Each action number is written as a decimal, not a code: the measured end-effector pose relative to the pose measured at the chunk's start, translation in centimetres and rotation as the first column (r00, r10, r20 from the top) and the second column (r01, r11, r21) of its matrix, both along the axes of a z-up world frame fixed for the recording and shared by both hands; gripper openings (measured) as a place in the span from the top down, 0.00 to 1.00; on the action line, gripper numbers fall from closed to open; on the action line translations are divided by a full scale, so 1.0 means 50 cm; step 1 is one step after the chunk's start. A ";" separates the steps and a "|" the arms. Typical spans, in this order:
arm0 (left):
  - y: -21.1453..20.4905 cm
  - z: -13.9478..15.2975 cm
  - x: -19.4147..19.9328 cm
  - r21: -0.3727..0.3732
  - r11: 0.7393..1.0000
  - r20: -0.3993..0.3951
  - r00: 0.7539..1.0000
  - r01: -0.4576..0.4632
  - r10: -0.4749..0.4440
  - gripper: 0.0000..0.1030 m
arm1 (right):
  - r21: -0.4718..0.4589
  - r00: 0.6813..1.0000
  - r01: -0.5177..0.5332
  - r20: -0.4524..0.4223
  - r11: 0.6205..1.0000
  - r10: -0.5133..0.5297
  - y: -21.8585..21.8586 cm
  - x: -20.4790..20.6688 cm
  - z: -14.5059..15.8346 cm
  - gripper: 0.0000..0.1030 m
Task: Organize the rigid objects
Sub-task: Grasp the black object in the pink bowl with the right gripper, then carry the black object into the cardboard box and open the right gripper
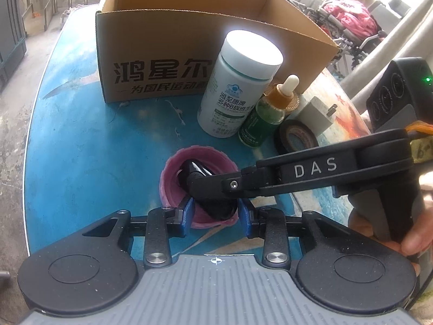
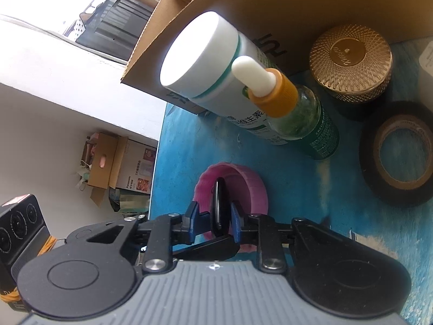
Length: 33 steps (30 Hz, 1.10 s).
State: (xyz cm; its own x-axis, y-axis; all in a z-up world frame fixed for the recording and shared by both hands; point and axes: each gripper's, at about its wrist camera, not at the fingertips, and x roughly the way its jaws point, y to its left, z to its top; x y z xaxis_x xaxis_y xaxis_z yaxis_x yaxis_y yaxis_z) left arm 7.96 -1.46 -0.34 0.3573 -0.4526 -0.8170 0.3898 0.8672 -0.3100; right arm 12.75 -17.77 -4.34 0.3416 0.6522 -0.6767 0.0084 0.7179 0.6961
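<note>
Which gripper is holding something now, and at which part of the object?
The right gripper pinches the flat black object across its near end, above the pink cup. The left gripper holds nothing.

Blue painted table (image 1: 81, 140) is carrying everything. Cardboard box (image 1: 162, 62) is sitting at the far side, with a white pill bottle (image 1: 238, 86) and green dropper bottle (image 1: 266, 113) standing just in front. Black tape roll (image 1: 296, 135) and white plug (image 1: 318, 115) are lying to the right, gold lid (image 2: 351, 62) behind. Pink cap (image 1: 173, 173) is sitting nearest.
</note>
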 end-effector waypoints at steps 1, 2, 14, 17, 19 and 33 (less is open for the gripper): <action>0.002 0.001 -0.001 -0.004 1.000 0.001 1.000 -0.002 0.002 0.68 | -0.005 1.000 0.003 0.003 1.000 -0.003 0.001 -0.003 0.001 0.81; 0.003 0.003 -0.003 -0.008 1.000 0.003 1.000 -0.003 0.003 0.69 | -0.006 1.000 0.007 0.008 1.000 -0.007 0.001 -0.006 0.004 0.82; 0.015 0.081 -0.045 -0.024 1.000 0.113 0.993 -0.017 0.019 0.69 | -0.012 0.993 -0.001 0.120 1.000 0.003 0.010 -0.041 0.086 0.82; 0.020 0.129 -0.045 -0.028 0.999 0.174 0.984 -0.018 0.023 0.69 | -0.015 0.984 -0.009 0.179 1.000 0.012 0.019 -0.038 0.134 0.82; 0.022 0.164 -0.037 -0.031 0.999 0.217 0.976 -0.018 0.025 0.69 | -0.017 0.975 -0.016 0.222 1.000 0.019 0.023 -0.029 0.172 0.82; 0.025 0.248 0.235 -0.040 0.998 0.177 0.983 -0.042 0.048 0.68 | -0.022 0.983 -0.019 0.180 1.000 0.023 0.019 0.233 0.289 0.82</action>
